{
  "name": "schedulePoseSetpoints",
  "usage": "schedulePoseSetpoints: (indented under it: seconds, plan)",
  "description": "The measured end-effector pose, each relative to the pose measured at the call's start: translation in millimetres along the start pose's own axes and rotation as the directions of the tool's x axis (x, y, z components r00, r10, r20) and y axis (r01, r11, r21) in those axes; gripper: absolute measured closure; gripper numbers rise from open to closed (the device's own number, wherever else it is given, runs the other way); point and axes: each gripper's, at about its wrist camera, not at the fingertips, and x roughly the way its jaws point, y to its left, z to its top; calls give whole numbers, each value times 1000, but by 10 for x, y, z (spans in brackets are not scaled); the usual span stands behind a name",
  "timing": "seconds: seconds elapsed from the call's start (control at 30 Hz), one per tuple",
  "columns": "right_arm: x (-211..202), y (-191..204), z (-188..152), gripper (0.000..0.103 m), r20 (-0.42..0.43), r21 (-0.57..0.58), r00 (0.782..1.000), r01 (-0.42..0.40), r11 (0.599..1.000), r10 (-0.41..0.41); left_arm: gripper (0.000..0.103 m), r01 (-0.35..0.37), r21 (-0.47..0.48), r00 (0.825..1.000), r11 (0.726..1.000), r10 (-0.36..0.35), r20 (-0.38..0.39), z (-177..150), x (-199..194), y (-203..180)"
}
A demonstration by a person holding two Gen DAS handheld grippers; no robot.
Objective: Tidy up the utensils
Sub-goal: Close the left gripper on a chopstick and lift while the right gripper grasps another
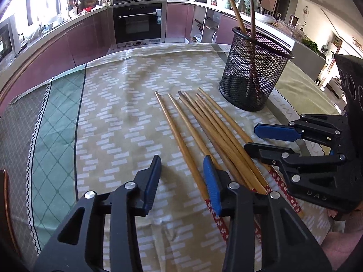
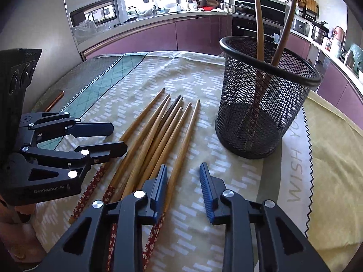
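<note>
Tapered wooden chopsticks (image 1: 204, 124), round mesh holder (image 1: 254, 68)

Tan wooden chopsticks (image 1: 199, 133) have red handles dotted with white flowers. The mesh basket (image 2: 263, 104) is black. The tablecloth (image 1: 118, 104) is beige with white dashes, bordered by a green diamond lattice. Both tools have blue pads (image 1: 212, 181).

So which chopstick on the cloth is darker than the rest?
The dark chopstick in the middle of the pile. Its tip is dark brown; the others lying around it are light tan.
</note>
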Motion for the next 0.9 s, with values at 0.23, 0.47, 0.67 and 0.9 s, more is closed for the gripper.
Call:
schedulePoseSetpoints:
  seconds: [0.23, 0.47, 0.67, 0.9]
  plan:
    - [26, -57, 31, 92, 5, 40, 1000, -19, 999, 19, 86, 2, -46, 1000, 999, -2, 5, 31, 25, 52]
    - [-1, -157, 0, 97, 15, 104, 998, -61, 993, 60, 95, 27, -100, 999, 995, -25, 20, 4, -18, 109]
    - [-94, -222, -32, 97, 40, 130, 995, -96, 987, 92, 95, 48, -108, 998, 993, -43, 47, -16, -135, 118]
    - [-258, -249, -65, 97, 93, 128, 982, -175, 976, 164, 95, 108, -120, 992, 987, -99, 81, -20, -283, 116]
